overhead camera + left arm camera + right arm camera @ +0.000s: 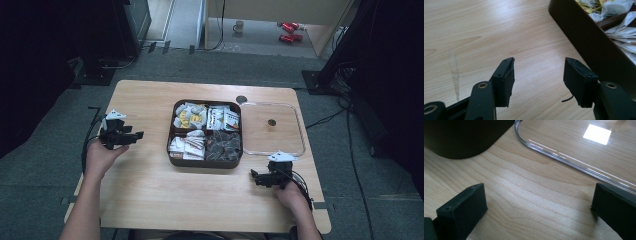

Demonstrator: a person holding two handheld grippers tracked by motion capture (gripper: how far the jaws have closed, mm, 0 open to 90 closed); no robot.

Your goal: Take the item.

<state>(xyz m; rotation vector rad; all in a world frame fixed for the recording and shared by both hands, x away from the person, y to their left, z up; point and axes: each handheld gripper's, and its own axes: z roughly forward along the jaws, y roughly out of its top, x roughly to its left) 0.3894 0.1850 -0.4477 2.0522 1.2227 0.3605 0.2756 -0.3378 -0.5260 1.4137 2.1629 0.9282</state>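
Observation:
A dark brown box with four compartments sits mid-table, holding packets: yellow and white ones at the back left, white ones at the front left, dark ones at the front right. A clear lid lies flat just right of it. My left gripper hovers left of the box, open, nothing between its jaws; the left gripper view has the box wall at upper right. My right gripper rests low near the box's front right corner, open and empty, with the lid's rim and the box corner ahead.
The wooden table has bare room in front of the box and at its left. Two round holes mark the tabletop near the back right. Beyond the table are grey floor, black stands and cables.

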